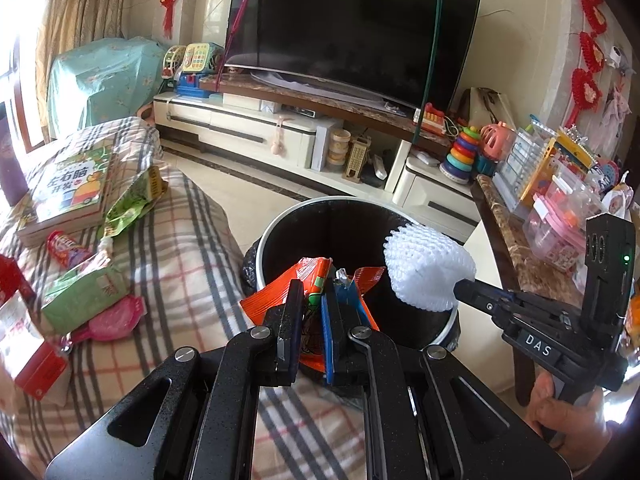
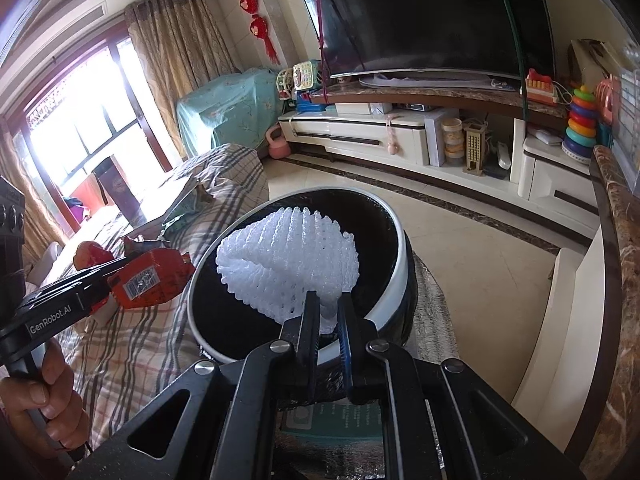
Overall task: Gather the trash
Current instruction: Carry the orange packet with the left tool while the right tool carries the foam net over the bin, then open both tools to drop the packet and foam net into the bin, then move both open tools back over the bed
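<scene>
A round black trash bin with a white rim (image 1: 406, 211) (image 2: 400, 252) stands on the floor beside the plaid-covered sofa. My left gripper (image 1: 316, 292) is shut on an orange snack wrapper (image 1: 316, 270) and holds it at the bin's near left rim; the wrapper also shows in the right wrist view (image 2: 148, 276). My right gripper (image 2: 329, 300) is shut on a white foam fruit net (image 2: 288, 252) and holds it over the bin's opening; the net also shows in the left wrist view (image 1: 428, 268), at the bin's right rim.
More litter lies on the plaid sofa cover (image 1: 168, 256): a green wrapper (image 1: 128, 204), a green carton (image 1: 84, 300), red packets (image 1: 64, 248), beside a book (image 1: 68, 192). A marble-topped side table (image 1: 516, 248) with plastic boxes stands right. A TV (image 1: 352, 28) on a cabinet is behind.
</scene>
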The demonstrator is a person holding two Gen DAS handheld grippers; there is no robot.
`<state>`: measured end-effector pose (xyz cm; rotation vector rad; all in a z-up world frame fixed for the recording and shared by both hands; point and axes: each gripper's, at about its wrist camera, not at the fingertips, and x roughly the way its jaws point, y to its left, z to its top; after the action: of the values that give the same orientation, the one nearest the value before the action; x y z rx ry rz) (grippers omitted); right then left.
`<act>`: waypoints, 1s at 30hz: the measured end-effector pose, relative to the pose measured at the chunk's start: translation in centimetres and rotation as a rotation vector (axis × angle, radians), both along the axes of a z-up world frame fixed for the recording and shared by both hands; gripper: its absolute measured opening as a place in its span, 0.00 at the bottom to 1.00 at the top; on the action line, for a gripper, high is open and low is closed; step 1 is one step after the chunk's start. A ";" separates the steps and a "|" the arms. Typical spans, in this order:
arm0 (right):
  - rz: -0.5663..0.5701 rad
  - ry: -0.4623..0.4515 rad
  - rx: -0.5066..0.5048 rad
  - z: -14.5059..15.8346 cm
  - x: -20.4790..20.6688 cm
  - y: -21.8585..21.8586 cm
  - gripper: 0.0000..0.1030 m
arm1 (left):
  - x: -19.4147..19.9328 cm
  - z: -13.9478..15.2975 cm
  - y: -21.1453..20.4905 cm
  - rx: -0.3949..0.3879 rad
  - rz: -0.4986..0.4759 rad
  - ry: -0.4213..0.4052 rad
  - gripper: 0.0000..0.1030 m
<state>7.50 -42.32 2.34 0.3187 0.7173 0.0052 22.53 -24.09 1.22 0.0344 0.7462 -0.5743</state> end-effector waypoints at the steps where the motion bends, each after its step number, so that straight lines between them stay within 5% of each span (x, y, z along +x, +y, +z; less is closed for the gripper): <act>1: 0.000 0.003 -0.001 0.0 0.2 -0.1 0.08 | 0.2 -0.1 -0.2 0.000 -0.002 0.003 0.07; 12: 0.006 0.043 -0.011 -0.7 2.2 -1.1 0.13 | 1.9 -1.3 -2.3 0.021 -0.043 0.037 0.09; 15: 0.005 0.055 -0.007 -0.9 2.5 -1.4 0.17 | 2.4 -1.9 -2.4 0.029 -0.044 0.060 0.20; 18: 0.007 0.042 0.002 -0.8 2.3 -1.5 0.29 | 2.5 -2.3 -2.1 0.030 -0.031 0.070 0.34; 30: 0.021 -0.017 0.003 0.5 0.8 0.7 0.58 | -0.2 -2.9 1.9 0.003 0.031 0.092 0.47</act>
<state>8.30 -41.62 2.87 0.3139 0.7035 0.0293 22.35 -22.21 -1.63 -0.0006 0.8353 -0.5478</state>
